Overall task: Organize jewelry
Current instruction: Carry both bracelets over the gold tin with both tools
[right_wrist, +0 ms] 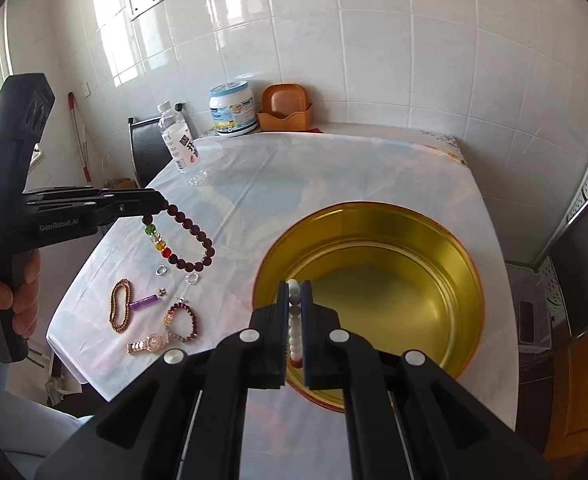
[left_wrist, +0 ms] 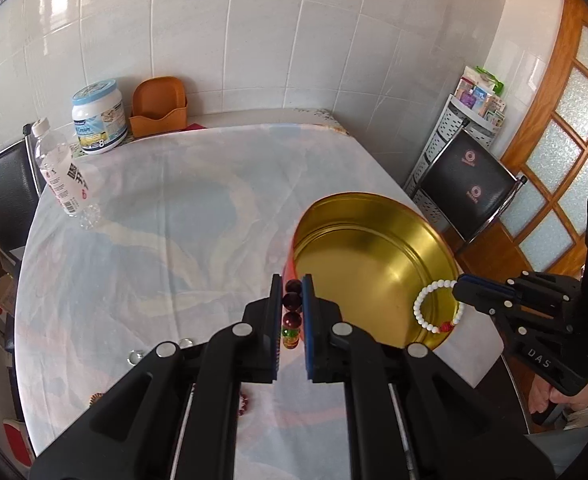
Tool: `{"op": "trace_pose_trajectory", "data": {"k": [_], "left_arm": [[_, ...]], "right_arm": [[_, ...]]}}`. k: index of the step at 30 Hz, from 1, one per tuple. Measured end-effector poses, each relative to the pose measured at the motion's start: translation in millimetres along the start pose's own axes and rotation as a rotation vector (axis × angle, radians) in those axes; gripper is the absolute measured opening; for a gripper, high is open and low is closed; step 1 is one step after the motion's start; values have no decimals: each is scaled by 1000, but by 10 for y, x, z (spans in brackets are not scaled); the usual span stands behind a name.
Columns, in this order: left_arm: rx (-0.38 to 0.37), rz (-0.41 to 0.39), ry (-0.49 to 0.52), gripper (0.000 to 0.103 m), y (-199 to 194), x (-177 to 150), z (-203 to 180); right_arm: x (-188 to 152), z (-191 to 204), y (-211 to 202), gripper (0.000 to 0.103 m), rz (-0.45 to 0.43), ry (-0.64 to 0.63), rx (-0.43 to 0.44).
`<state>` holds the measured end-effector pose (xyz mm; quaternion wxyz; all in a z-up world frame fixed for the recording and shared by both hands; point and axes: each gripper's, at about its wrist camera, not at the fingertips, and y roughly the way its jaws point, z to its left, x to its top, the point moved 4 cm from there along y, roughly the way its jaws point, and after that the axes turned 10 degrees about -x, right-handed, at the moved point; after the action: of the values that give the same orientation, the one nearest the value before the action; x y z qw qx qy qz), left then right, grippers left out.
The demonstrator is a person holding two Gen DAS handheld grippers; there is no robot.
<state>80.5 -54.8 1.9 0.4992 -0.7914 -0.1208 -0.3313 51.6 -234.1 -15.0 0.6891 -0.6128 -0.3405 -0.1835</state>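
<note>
In the left wrist view, the left tool fills the lower centre of the frame, its two fingers clamped on a dark red bead bracelet whose green and yellow beads show low in the gap. Just right of it sits the round gold tin, open, on the pale cloth of the table. At the right edge the right tool is clamped on a white bead bracelet, which hangs as a loop over the tin's near rim. In the right wrist view, the white beads run in a column between that tool's closed fingers at lower centre, above the tin. At mid-left of that frame the dark red bracelet dangles from the left tool's tip, clear of the table. Below it on the cloth lie two small silver rings, a brown bead bracelet, a purple tube, a smaller red bead bracelet and a rose-gold watch. A plastic bottle, a white tub and an orange holder stand at the table's far side, in the upper middle of the frame.
</note>
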Motion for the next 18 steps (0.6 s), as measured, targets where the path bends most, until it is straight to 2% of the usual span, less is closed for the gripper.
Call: {"op": "trace_pose_trajectory", "data": {"k": [4, 8, 12, 14, 18], "left_arm": [[-20, 16, 33, 10, 127, 25, -323], [-40, 47, 78, 10, 265, 79, -498], [-81, 86, 126, 9, 521, 208, -567], [-83, 124, 137, 10, 712, 280, -569], [-131, 197, 178, 10, 1168, 325, -594]], "right_arm": [[-91, -308, -122, 7, -9, 39, -20], [-109, -485, -74, 7, -3, 70, -24], [-71, -568, 102, 7, 3, 89, -38], [-51, -617, 235, 7, 40, 106, -37], [-4, -698, 560, 7, 96, 88, -64]]}}
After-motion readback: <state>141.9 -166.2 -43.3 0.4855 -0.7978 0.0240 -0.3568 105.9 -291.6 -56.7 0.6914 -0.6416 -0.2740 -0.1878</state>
